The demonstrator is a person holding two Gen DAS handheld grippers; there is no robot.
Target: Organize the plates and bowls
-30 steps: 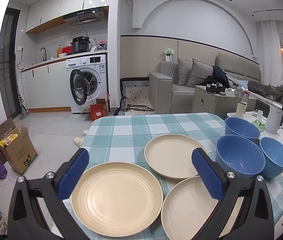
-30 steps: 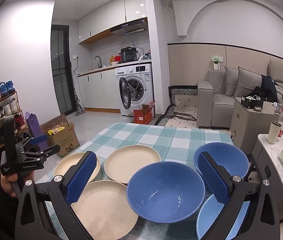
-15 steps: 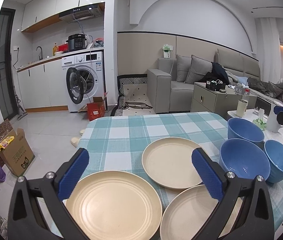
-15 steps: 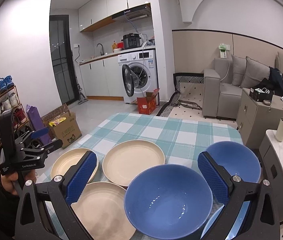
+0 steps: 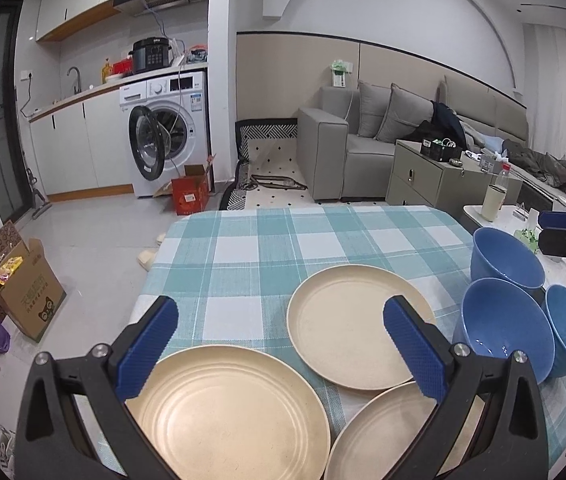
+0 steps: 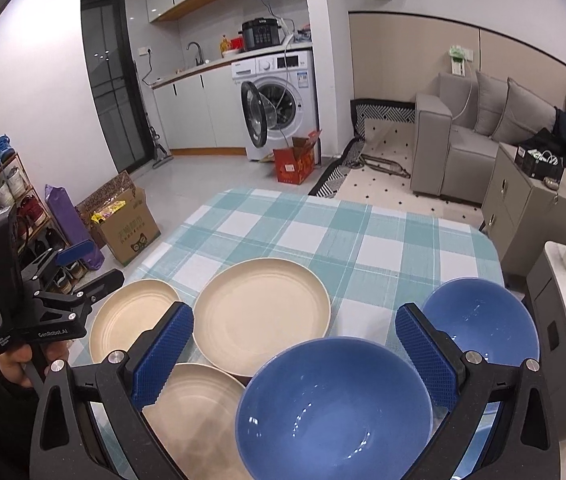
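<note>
Both my left tool [image 5: 279, 344] and right tool [image 6: 293, 350] are wide open holding nothing, so I'd pinch the near rim of the big round blue plastic bowl [image 6: 333, 408], just right of the three cream round plates [image 6: 261, 314] on the checked tabletop [image 6: 323, 232].

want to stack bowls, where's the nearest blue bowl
In the right wrist view, the nearest blue bowl sits bottom centre, just below the open right gripper, right of the cream plates.

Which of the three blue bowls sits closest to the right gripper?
The big blue bowl directly below the open right gripper. The second bowl lies farther back, and the third is mostly hidden behind the gripper's right finger.
</note>
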